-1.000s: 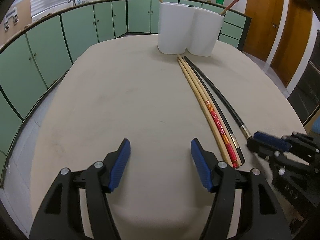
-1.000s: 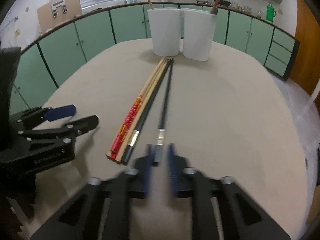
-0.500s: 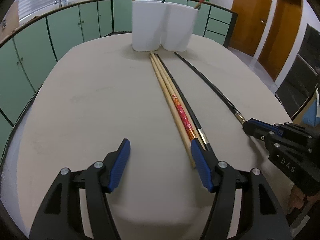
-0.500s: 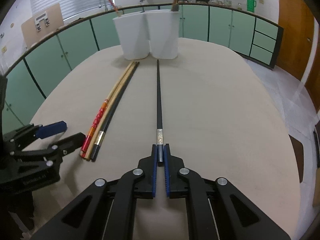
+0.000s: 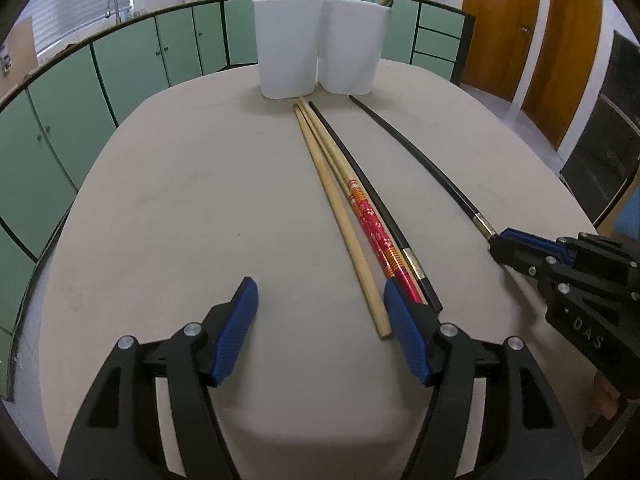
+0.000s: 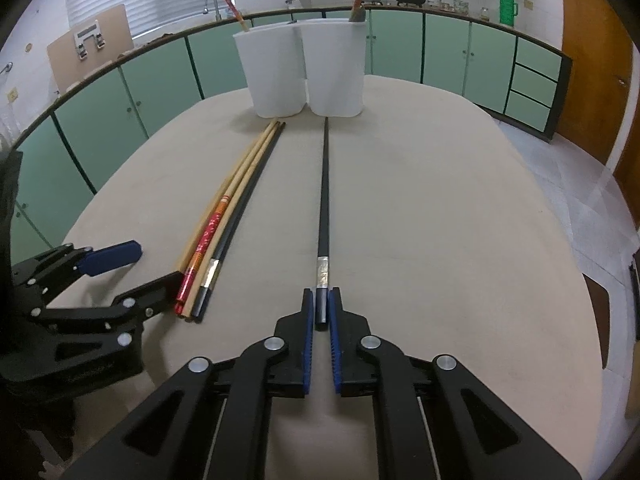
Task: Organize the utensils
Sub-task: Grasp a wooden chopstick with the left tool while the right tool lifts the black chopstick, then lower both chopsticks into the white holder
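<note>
- Right hand-held gripper: pads pinched on the near end of a black chopstick, which lies straight along the tabletop toward the white holder.
- Left hand-held gripper: spread wide, gripping nothing, low at the near edge.
- Three more chopsticks bundled together left of the held one, tips near the holder.
- Two chopsticks upright in the holder.

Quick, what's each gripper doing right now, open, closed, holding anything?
Left gripper: open, holding nothing.
Right gripper: closed on the end of the black chopstick.
</note>
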Available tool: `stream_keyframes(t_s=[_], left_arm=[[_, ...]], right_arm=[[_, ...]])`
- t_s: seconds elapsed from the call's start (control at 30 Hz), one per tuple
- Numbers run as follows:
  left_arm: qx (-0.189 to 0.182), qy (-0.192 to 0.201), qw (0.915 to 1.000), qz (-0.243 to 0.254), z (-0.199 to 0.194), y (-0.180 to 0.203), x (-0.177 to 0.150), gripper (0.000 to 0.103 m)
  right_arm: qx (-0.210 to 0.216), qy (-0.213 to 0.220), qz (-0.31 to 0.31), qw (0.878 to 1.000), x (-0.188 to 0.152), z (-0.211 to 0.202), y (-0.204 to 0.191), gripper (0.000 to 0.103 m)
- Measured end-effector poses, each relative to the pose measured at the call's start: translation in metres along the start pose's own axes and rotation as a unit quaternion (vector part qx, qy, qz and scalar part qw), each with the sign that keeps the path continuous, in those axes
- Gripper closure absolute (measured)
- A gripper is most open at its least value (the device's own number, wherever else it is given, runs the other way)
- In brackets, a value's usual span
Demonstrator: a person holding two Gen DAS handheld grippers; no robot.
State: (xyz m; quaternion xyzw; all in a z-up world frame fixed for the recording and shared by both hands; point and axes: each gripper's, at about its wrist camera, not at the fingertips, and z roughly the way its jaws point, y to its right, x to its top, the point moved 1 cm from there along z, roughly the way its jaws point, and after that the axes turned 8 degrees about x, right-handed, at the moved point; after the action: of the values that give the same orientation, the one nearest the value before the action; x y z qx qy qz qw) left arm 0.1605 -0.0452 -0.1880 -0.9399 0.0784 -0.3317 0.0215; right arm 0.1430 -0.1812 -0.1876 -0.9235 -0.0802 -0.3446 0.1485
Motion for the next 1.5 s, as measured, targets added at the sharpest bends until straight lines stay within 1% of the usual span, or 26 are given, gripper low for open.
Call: stream_keyframes(t_s=[0.1, 0.17, 0.27, 0.3, 0.37, 0.43, 0.63, 0.7, 0.87, 1.07, 1.2, 1.37, 1.5], left_arm=[[0.004, 0.001, 1.0000, -0.004, 0.000, -0.002, 0.000, 0.046], [0.009, 0.003, 1.0000, -0.003, -0.001, -0.002, 0.000, 0.052], [0.007, 0.006, 1.0000, -0.001, -0.002, -0.002, 0.000, 0.071], [0.005, 0.006, 1.0000, 0.001, -0.002, -0.002, 0.000, 0.075], [0.002, 0.007, 1.0000, 0.003, -0.002, -0.002, -0.001, 0.089], [0.000, 0.007, 1.0000, 0.003, -0.001, -0.003, -0.001, 0.095], [-0.005, 0.006, 0.9999, -0.013, -0.004, -0.008, 0.000, 0.096], [-0.001, 0.008, 0.9998, -0.017, -0.006, -0.012, 0.001, 0.097], [0.004, 0.030, 0.9993, -0.023, -0.022, -0.022, 0.010, 0.097], [0.010, 0.076, 0.9967, -0.027, -0.053, -0.029, 0.027, 0.097], [0.006, 0.106, 0.9938, -0.033, -0.072, -0.034, 0.040, 0.097], [0.006, 0.153, 0.9875, -0.036, -0.099, -0.041, 0.063, 0.097], [0.002, 0.180, 0.9829, -0.036, -0.113, -0.049, 0.084, 0.097]], right_arm=[[-0.001, -0.001, -0.003, 1.000, -0.001, 0.000, -0.001, 0.094], [-0.003, -0.002, -0.005, 1.000, -0.002, 0.000, -0.003, 0.094], [-0.012, -0.003, -0.012, 1.000, -0.002, 0.001, -0.007, 0.095], [-0.014, -0.004, -0.015, 1.000, -0.002, 0.002, -0.008, 0.096], [-0.014, -0.003, -0.016, 1.000, -0.002, 0.002, -0.008, 0.096], [-0.009, -0.002, -0.010, 1.000, -0.002, 0.001, -0.006, 0.096], [-0.002, 0.011, -0.004, 1.000, 0.000, -0.006, -0.003, 0.097], [-0.002, 0.016, -0.007, 1.000, 0.003, -0.010, -0.003, 0.097], [-0.003, 0.034, -0.012, 0.999, 0.012, -0.022, -0.003, 0.097], [-0.003, 0.064, -0.018, 0.998, 0.027, -0.041, -0.006, 0.097], [0.004, 0.090, -0.018, 0.996, 0.043, -0.057, -0.006, 0.097], [0.008, 0.117, -0.030, 0.993, 0.063, -0.076, -0.008, 0.097], [0.021, 0.133, -0.029, 0.990, 0.087, -0.089, -0.007, 0.097]])
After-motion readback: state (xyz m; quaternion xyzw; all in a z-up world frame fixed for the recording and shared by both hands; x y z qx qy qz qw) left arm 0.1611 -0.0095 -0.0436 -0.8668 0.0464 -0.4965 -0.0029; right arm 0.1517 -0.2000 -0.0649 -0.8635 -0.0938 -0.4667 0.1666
